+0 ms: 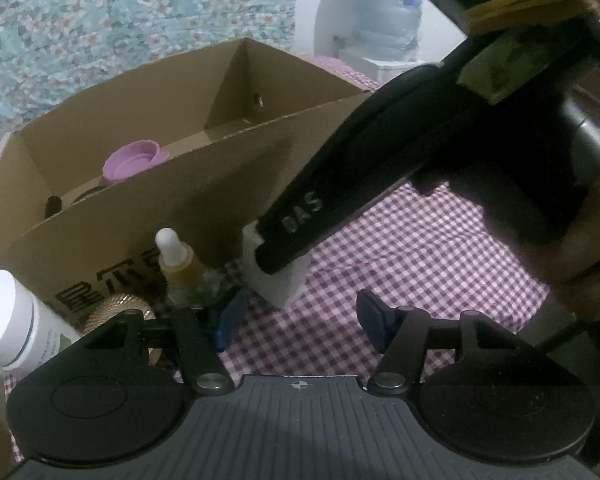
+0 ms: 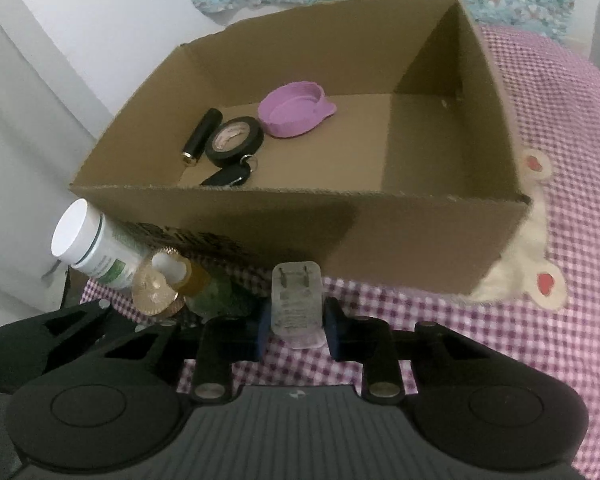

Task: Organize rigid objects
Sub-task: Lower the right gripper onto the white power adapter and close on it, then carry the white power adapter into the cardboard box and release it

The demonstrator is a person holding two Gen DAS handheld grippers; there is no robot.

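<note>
Here, in the left wrist view, the left hand-held gripper (image 1: pixel 302 322) stands about half open with nothing between its blue pads; only the checked cloth (image 1: pixel 420 264), a soft pink-and-white gingham, shows in the gap. Ahead of it the right hand-held gripper (image 1: pixel 278 258), a smooth black tool held in a person's hand (image 1: pixel 588 248), comes down from the upper right and clasps a white plug adapter (image 1: pixel 276 284), a matte blocky piece resting on the cloth just in front of the cardboard box (image 1: pixel 220 184). Left of that, close against the box's near wall, stand a dropper bottle (image 1: pixel 176 264) of amber glass with a white rubber bulb, a ribbed gold lid (image 1: pixel 120 308) and a tilted white plastic jar (image 1: pixel 16 320). A lilac dish (image 1: pixel 134 160) sits inside the box.

In the right wrist view, the right hand-held gripper (image 2: pixel 296 320) is drawn in narrow, its blue pads pressing both sides of the plug adapter (image 2: pixel 297 304), which stands upright with its two metal prongs on top, outside the box and just short of its near wall. The cardboard box (image 2: pixel 420 240) is open-topped, plain brown, with rough cut edges. Inside, toward its left end, lie a black cylinder (image 2: pixel 202 136) with a brass tip, a roll of black tape (image 2: pixel 234 140), a black key fob (image 2: pixel 226 178) with a ring, and the lilac dish (image 2: pixel 296 110), shallow and oval. The white jar (image 2: pixel 92 248), gold lid (image 2: pixel 154 288) and dropper bottle (image 2: pixel 180 274) huddle at the left.
</note>
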